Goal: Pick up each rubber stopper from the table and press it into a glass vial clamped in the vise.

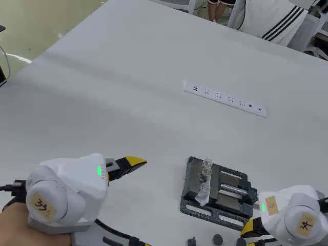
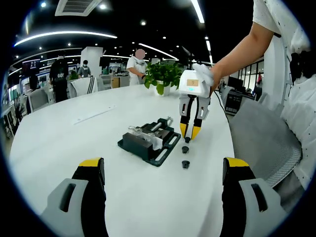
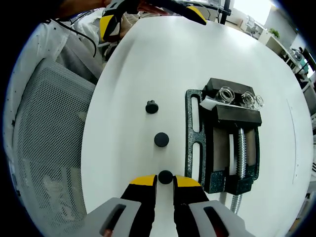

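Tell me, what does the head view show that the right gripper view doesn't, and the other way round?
The head view adds the power strip farther back on the table, and a person's striped top at the far edge.

The right gripper view adds a mesh chair beside the table, and the right gripper with its jaws closed on the nearest stopper.

Both share the white table, the vise, the glass vials clamped in it, and the loose stoppers beside it.

On the worktop (image 1: pixel 128 77): stopper (image 3: pixel 161 139), three, left of centre in the right gripper view; vial (image 1: pixel 204 177), three; vise (image 3: pixel 237 116), one; power strip (image 1: pixel 224 98), one, upper right of head view.
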The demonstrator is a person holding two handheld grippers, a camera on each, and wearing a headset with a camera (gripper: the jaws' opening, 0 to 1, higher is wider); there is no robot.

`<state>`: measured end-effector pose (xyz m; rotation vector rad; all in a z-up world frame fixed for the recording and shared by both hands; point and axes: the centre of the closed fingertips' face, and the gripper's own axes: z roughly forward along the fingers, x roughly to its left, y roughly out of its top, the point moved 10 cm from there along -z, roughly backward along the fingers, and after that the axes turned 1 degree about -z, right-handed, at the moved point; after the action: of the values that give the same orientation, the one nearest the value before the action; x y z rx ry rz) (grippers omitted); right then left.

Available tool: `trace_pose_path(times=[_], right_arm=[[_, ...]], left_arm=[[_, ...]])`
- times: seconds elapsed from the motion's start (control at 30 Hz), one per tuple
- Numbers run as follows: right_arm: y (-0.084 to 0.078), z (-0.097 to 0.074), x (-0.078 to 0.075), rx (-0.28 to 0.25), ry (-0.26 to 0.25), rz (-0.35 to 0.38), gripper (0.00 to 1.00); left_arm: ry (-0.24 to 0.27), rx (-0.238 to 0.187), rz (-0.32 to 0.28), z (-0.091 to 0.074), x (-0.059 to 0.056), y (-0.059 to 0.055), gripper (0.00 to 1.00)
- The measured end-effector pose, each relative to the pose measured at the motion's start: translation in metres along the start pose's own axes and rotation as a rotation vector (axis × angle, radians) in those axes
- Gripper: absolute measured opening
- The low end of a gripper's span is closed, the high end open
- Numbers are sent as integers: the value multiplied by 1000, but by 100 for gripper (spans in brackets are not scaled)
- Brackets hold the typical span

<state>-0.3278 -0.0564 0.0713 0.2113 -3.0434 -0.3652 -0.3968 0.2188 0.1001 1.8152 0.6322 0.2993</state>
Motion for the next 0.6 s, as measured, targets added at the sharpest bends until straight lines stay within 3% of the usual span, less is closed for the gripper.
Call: trace_pose_path(times=[0.6], right_arm=[[-3,0,-1,1,0,17,6]], left_arm=[[-2,1,-5,2,-1,0,98]])
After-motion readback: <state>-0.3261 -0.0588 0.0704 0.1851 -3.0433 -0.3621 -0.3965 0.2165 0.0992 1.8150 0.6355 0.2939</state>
